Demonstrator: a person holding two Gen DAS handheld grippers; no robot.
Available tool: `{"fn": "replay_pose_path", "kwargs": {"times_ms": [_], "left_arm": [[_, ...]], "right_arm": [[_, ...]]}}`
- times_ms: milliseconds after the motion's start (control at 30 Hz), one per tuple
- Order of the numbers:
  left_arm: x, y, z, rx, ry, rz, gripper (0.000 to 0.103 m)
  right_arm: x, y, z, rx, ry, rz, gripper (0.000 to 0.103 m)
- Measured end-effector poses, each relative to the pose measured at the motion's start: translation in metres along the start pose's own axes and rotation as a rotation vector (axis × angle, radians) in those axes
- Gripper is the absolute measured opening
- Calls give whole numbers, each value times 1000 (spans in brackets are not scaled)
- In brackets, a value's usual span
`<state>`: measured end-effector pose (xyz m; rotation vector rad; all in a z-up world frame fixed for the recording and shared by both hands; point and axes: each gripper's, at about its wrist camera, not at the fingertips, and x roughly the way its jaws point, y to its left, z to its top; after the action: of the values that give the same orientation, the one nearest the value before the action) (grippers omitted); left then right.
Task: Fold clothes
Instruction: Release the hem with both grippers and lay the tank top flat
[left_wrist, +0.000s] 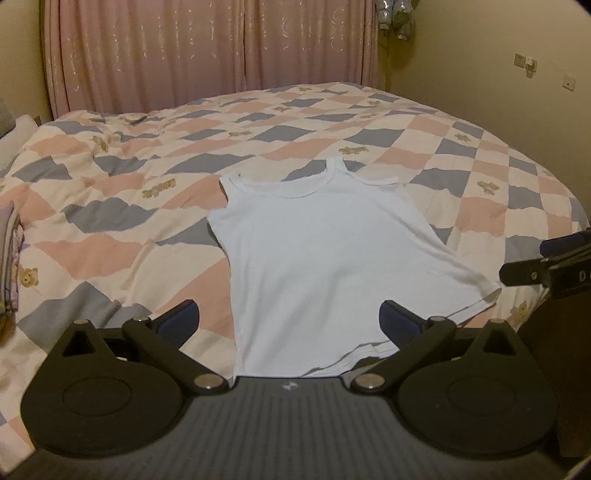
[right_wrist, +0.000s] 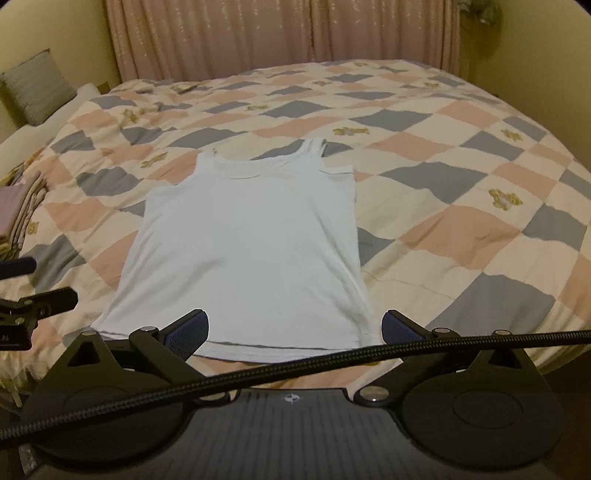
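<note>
While spread flat on patchwork quilt of pink, grey-blue and cream squares (right_wrist: 461, 229), white sleeveless cotton tank top (right_wrist: 251, 243) lies lengthwise: straps toward pink curtain (right_wrist: 280, 33), hem toward cameras. Left gripper (left_wrist: 290, 319) spread wide, empty, over hem's left part. Right gripper (right_wrist: 295, 326) equally wide, empty, just above hem, braided black cable (right_wrist: 295, 363) crossing in front.
</note>
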<state>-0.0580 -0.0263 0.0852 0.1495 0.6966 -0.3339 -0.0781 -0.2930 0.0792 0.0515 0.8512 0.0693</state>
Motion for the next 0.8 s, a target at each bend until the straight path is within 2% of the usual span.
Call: {"fn": "replay_pose_path", "kwargs": {"times_ms": [167,333,800], "left_arm": [[-12,-6,2,-14,-8,19,102],[-18,-13,-5,-18,9,6,102],[-12,-27,-28,-9,57,-16,102]], "right_arm": [[-16,13,2,-13,2,-5,103],[-29,27,-7,-61,3,-15,103],[-31,31,-31,-10,33,-26,103]]}}
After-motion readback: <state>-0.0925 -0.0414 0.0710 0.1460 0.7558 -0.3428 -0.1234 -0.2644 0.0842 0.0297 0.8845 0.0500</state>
